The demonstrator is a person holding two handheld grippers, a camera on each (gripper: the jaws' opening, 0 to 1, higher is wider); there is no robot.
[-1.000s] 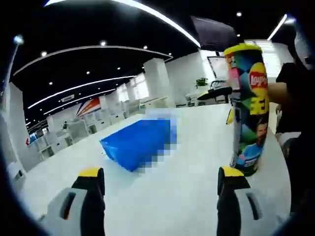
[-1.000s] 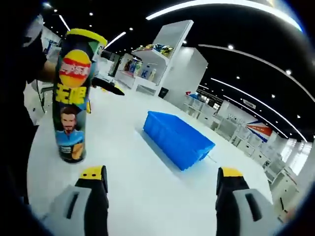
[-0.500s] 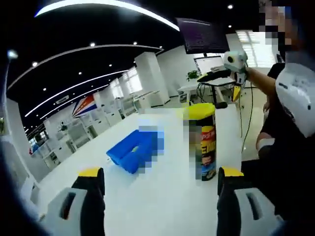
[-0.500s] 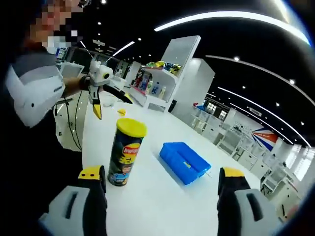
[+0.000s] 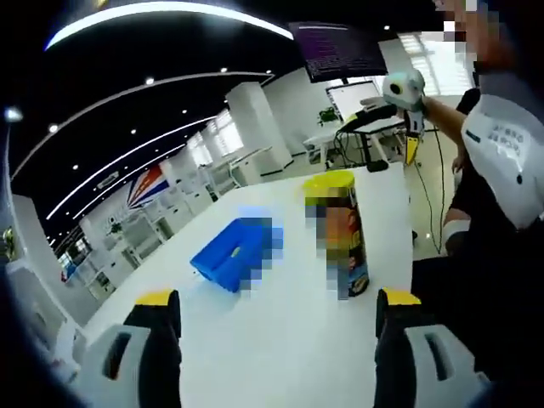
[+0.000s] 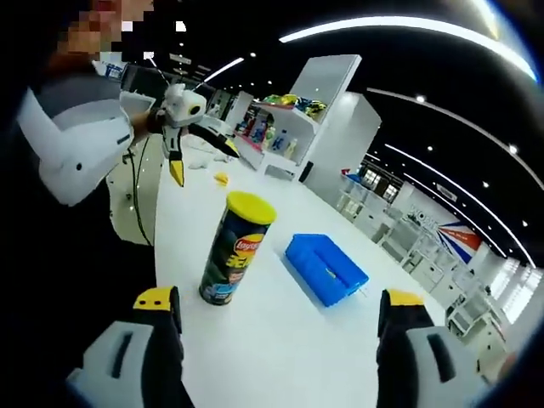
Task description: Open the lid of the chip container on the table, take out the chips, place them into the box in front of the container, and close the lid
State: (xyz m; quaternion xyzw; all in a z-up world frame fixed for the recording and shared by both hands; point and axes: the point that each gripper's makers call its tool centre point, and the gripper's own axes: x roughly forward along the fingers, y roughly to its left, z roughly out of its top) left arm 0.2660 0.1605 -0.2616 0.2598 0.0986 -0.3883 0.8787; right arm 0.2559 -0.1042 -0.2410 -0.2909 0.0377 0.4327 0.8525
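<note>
Nothing begun on the task proper; judged to be the approach before the lid comes off. Chip container (image 6: 237,247) standing upright on the white table (image 6: 280,340), yellow lid (image 6: 251,206) seated on top and untouched. Blue box (image 6: 325,269) lying on the table just beside the container, apart from it, open side up. Same pair seen in the left gripper view: container (image 5: 343,235) upright (its label blurred over there), box (image 5: 231,256) off to one side on the table (image 5: 263,340). Left gripper (image 5: 276,302) released, jaws standing wide apart with only bare tabletop between them, well short of the container. Right gripper (image 6: 277,302) likewise spread open and holding nothing, the container lying off toward one jaw rather than centred between the two. Another gripper with yellow tips (image 6: 177,119) held up in a person's hand beyond the container, well apart from it. Next move, as a judgement: bring one gripper in to clamp the container's body and steady it, then centre the other over the lid's rim and close on it before pulling up. Likely risk of tipping so tall and narrow a container if pried one-handed.
</note>
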